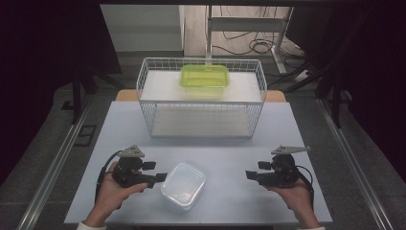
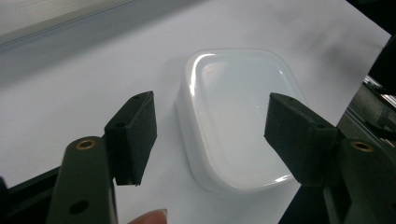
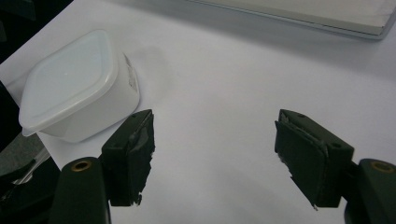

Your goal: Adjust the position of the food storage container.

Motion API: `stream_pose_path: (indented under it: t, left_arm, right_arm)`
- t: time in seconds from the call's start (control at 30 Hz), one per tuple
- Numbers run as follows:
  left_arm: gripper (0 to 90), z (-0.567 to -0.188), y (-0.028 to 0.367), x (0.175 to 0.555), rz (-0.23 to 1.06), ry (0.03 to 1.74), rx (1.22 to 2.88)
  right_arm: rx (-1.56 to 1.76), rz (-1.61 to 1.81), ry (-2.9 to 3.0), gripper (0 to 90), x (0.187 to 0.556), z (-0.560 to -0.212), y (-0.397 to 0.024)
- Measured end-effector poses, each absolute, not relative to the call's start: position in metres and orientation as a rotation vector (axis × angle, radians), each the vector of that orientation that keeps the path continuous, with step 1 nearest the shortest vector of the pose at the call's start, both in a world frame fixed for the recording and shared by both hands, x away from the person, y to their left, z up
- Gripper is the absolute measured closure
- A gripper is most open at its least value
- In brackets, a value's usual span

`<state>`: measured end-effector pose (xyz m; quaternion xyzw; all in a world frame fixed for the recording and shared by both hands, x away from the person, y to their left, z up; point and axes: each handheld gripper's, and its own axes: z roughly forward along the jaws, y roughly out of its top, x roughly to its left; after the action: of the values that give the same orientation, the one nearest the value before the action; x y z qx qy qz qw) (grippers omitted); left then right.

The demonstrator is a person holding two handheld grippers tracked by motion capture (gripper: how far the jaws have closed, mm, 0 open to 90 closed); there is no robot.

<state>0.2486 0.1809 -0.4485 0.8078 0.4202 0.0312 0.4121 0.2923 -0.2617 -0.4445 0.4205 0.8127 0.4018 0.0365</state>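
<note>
White lidded container point(image 1: 183, 186): lower centre of the high view, on the pale table point(image 1: 230, 143), near its front edge. Left gripper point(image 1: 162, 178) at lower left of that view, jaws parted wide, tips just beside the container's left side; in the left gripper view, jaws framing the container point(image 2: 240, 116) at centre frame, pads apart from its walls, nothing pressed. Not yet gripped. Right gripper point(image 1: 250, 175) at lower right of the high view, jaws likewise wide and holding nothing, well apart from the container; in the right gripper view, container point(image 3: 74, 86) at upper left of frame, bare table between the jaws.

Farther out: white wire basket point(image 1: 201, 98) at upper centre of the high view, with a green container point(image 1: 204, 76) resting on its upper shelf; lower shelf bare.

Progress, as a judgement: early. Approach by the left gripper apparently under way; closing on the container, lifting and placing all left to do, possibly into the basket beside the green one.

Appearance of the container: rounded rectangle, translucent white body, smooth glossy lid seated flat with a slightly overhanging rim, small printed label on one side wall. Contents not discernible. Upright, skewed relative to the table edge.
</note>
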Motion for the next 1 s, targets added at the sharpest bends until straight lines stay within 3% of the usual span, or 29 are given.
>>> stream_pose_path:
  t: [0.27, 0.53, 1.0]
  left_arm:
    - [40.9, -0.447, 0.171, 0.245, 0.059, 1.04, 2.049]
    - [68.0, -0.449, 0.134, 0.235, -0.012, 0.961, 2.15]
    - [89.3, -0.455, 0.095, 0.221, -0.107, 0.878, 2.241]
  right_arm:
    - [1.297, 1.229, 2.492, 28.6, 0.292, -0.446, -0.262]
    - [1.305, 1.221, 2.497, 28.6, 0.292, -0.447, -0.261]
    - [1.307, 1.224, 2.495, 28.7, 0.293, -0.448, -0.262]
